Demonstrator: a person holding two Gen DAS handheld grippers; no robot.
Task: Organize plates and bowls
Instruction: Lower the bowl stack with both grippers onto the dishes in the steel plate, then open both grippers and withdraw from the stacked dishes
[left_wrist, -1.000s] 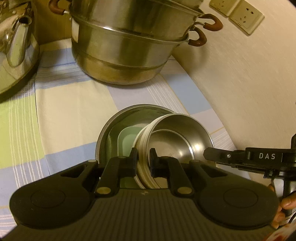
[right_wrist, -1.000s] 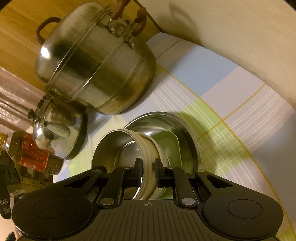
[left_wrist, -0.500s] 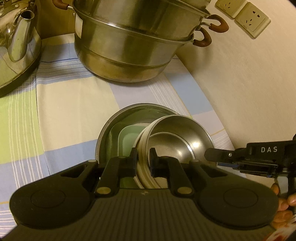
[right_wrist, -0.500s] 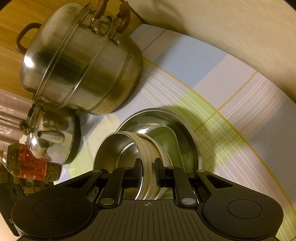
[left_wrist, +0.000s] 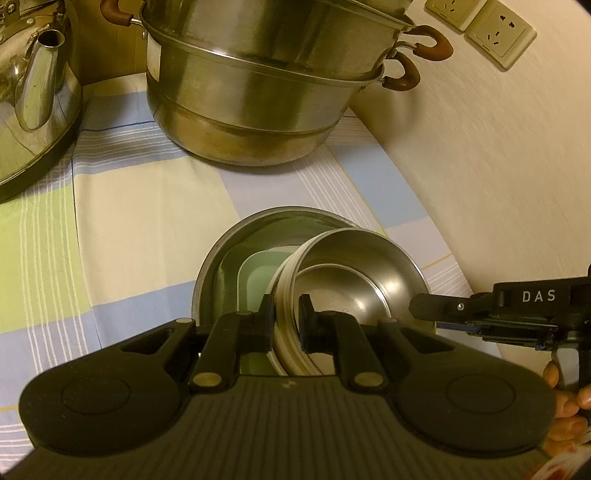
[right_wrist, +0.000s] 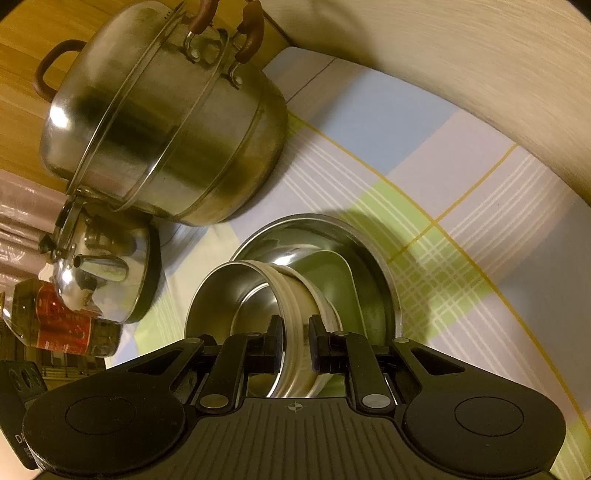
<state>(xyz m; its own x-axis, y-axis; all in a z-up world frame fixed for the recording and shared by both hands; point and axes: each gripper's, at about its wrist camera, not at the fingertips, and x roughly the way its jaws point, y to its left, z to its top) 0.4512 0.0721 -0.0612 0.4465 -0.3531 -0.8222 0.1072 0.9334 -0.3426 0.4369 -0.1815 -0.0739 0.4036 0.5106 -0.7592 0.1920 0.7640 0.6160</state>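
- Small round steel bowl with a cream ribbed outer wall (left_wrist: 354, 280), tilted on edge inside a wide shallow round steel plate (left_wrist: 236, 240); a pale green rounded-square dish (left_wrist: 258, 269) lies flat in that plate beneath it. All near the tablecloth's wall-side edge, in front of the big two-tier steel steamer pot (left_wrist: 258, 92).
- Left gripper (left_wrist: 287, 321) clenched on the bowl's ribbed wall — one finger outside, one inside.
- Right gripper (right_wrist: 295, 341) likewise clamped across the opposite rim, wall pinched between its pads.
- Likely light, stiff, thin-walled; polished inside probably slick, ribbed cream band the better purchase.
- Best hold: straddling the rim, as now — deep enough to catch the ribs.
- Risk: metal sliding and clattering on the plate if let go while tilted.
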